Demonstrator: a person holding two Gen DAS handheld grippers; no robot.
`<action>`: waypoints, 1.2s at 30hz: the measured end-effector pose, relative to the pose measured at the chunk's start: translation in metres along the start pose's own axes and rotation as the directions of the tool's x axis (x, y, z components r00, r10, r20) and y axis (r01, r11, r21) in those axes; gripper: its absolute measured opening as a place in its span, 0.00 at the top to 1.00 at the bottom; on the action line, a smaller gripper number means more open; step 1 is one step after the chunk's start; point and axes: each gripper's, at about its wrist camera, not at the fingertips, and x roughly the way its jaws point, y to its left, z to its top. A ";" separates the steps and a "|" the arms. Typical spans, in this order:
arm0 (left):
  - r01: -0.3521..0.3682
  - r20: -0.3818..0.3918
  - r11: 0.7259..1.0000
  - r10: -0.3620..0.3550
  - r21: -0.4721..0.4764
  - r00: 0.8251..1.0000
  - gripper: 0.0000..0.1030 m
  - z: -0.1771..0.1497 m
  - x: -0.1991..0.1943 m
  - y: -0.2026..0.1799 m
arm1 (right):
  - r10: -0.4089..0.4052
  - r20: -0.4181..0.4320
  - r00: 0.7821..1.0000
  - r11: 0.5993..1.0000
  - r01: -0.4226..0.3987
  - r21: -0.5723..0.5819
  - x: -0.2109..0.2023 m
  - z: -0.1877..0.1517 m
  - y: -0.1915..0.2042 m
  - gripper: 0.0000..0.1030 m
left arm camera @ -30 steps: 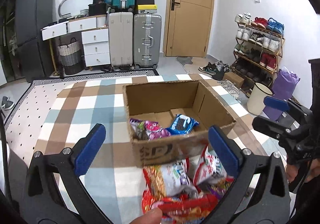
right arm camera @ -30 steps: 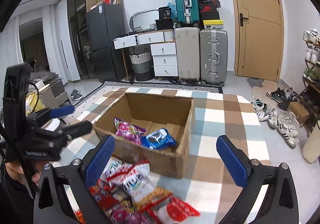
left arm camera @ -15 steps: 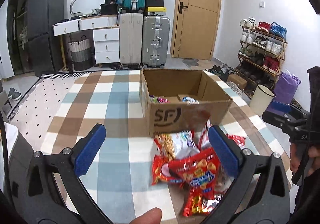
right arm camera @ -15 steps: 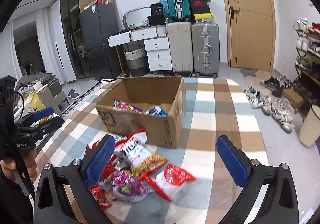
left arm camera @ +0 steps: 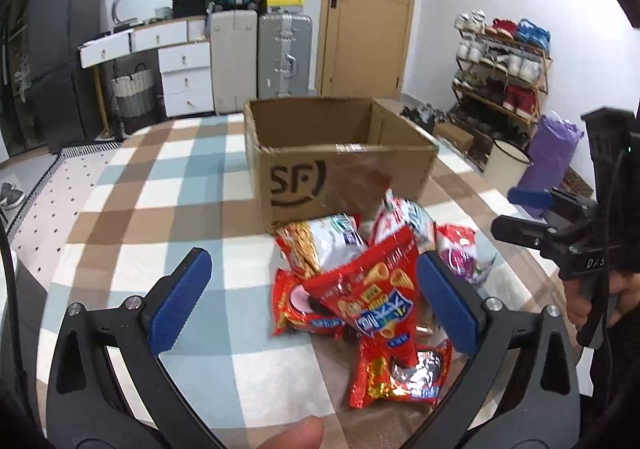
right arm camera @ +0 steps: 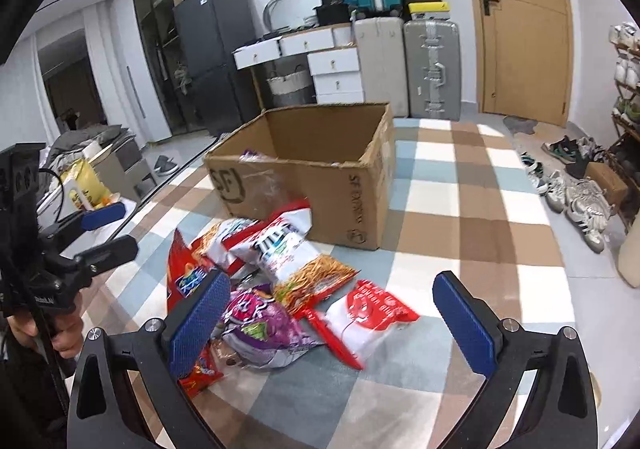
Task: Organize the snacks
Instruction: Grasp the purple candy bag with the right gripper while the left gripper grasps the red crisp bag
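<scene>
An open cardboard box (left arm camera: 340,173) marked SF stands on the checked rug; it also shows in the right wrist view (right arm camera: 320,173). A pile of snack bags lies in front of it: a red bag with cone snacks (left arm camera: 372,289), a white and orange noodle bag (right arm camera: 304,265), a purple bag (right arm camera: 256,325), a red and white bag (right arm camera: 368,313). My left gripper (left arm camera: 314,299) is open and empty, low over the near end of the pile. My right gripper (right arm camera: 334,317) is open and empty, above the pile's right side. Each gripper shows in the other's view, the right (left arm camera: 536,213) and the left (right arm camera: 106,229).
The checked rug (left arm camera: 160,185) covers the floor around the box. Suitcases (left arm camera: 260,57) and white drawers (left arm camera: 184,73) stand at the far wall by a door. A shoe rack (left arm camera: 500,65), a white bin (left arm camera: 506,169) and loose shoes (right arm camera: 576,201) lie to the right.
Both grippers have pulled back from the box and dropped lower toward the snack pile. The box interior is now mostly hidden behind its front wall. Both stay open.
</scene>
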 end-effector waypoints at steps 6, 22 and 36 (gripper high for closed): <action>0.019 -0.046 1.000 -0.020 -0.023 0.999 0.01 -0.010 0.020 0.001 | 0.035 -0.043 0.998 0.997 -0.038 -0.061 0.013 -0.007 0.012 0.00; 0.061 -0.093 0.997 -0.065 -0.041 0.994 0.01 -0.026 0.052 -0.006 | 0.098 -0.173 0.980 0.991 -0.113 -0.074 0.058 -0.032 0.022 0.00; 0.079 -0.123 0.991 -0.092 -0.105 0.988 0.01 -0.028 0.070 -0.002 | 0.043 -0.143 0.989 0.992 -0.059 -0.109 0.068 -0.035 0.038 0.01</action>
